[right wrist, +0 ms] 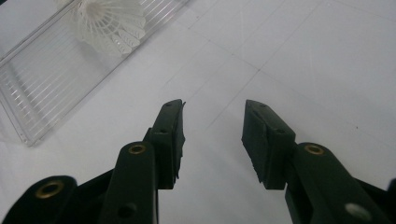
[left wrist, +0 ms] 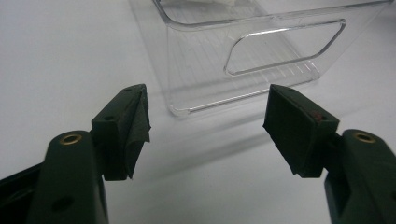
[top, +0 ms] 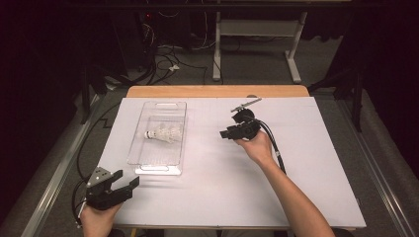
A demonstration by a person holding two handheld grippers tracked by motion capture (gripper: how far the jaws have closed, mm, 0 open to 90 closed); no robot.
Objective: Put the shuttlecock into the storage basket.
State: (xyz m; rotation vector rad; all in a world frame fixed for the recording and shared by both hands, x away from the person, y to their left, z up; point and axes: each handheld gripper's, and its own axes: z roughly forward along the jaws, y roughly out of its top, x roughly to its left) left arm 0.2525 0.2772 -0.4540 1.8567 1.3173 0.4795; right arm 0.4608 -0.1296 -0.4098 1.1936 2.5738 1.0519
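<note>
One clear plastic tray (top: pixel 157 165) lies lengthwise on the left half of the white table (top: pixel 296 163), and inside it rests one white shuttlecock (top: pixel 163 133), on its side about the middle of the tray, its round cork nose pointing left and the feathered skirt to the right. That is the only loose item on the table.

There are two grippers, one in each of the person's hands. The left gripper (top: pixel 129 179) sits at the near left corner of the table, close to the tray's near end. Its two jaws stand wide apart with nothing between them. In the left gripper view the tray's end wall (left wrist: pixel 243 60), with its cut-out handle, stands just beyond the jaw tips, not touching them.

The right gripper (top: pixel 223 133) is held over the middle of the table, to the right of the tray and pointing left toward it, apart from the tray. Its jaws are about half open and hold nothing. In the right gripper view bare table shows between them, and the shuttlecock (right wrist: pixel 109 23) in the tray (right wrist: pixel 42 93) lies ahead and off to the upper left.
</note>
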